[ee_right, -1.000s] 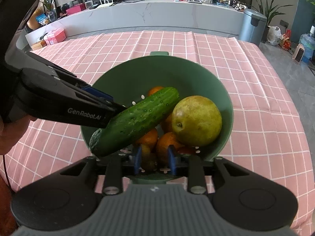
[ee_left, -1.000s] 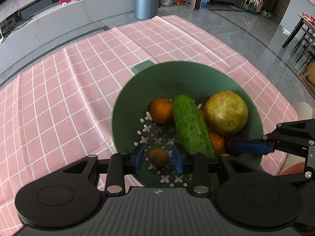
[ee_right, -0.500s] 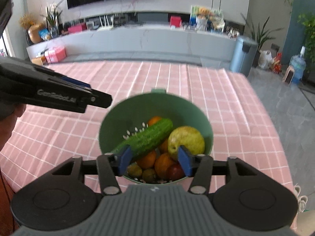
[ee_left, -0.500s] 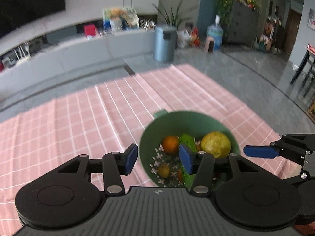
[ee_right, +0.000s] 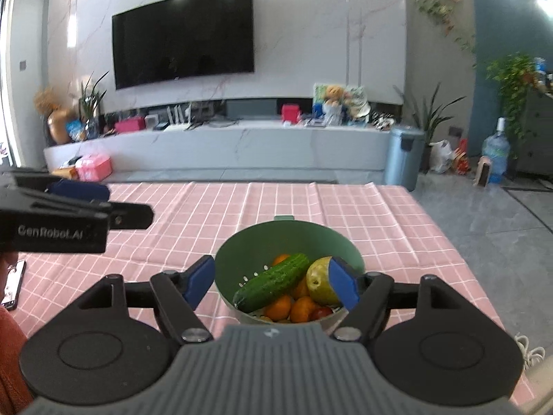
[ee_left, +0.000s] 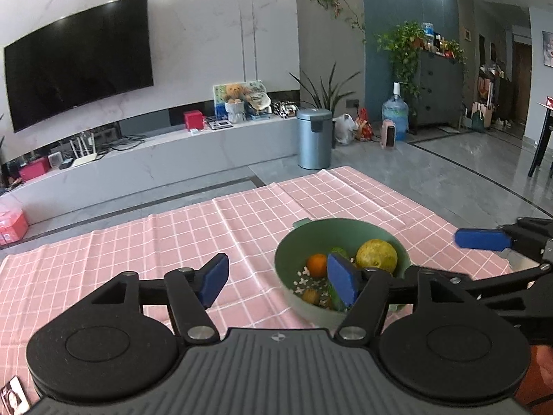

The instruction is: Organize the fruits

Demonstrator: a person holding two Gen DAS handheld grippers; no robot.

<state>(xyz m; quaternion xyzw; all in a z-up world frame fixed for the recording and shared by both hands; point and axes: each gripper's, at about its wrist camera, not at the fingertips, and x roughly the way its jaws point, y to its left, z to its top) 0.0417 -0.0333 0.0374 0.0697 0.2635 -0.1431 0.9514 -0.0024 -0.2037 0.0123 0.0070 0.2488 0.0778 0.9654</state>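
Observation:
A green colander bowl (ee_left: 293, 242) (ee_right: 293, 238) stands on the pink checked tablecloth (ee_left: 155, 242) (ee_right: 242, 207). Inside lie a cucumber (ee_right: 273, 282), a yellow-green pear (ee_left: 376, 255) (ee_right: 316, 283), several oranges (ee_left: 317, 264) (ee_right: 280, 306), a small brown fruit (ee_left: 310, 295) and a red fruit (ee_right: 321, 312). My left gripper (ee_left: 278, 283) is raised back from the bowl, its jaws opening with nothing between them. My right gripper (ee_right: 271, 285) also hangs above and in front of the bowl, jaws opening and empty. Each gripper appears at the edge of the other's view.
A phone (ee_right: 13, 285) lies on the cloth at the left edge. Beyond the table are a long white TV bench (ee_left: 155, 159), a grey bin (ee_left: 314, 138), a water bottle (ee_left: 394, 114) and plants. The table's right edge drops to grey floor (ee_right: 501, 224).
Both grippers lifted up and back from inside the bowl and tilted toward level. Both jaws widened, leaving the small brown fruit and the other fruit lying in the bowl.

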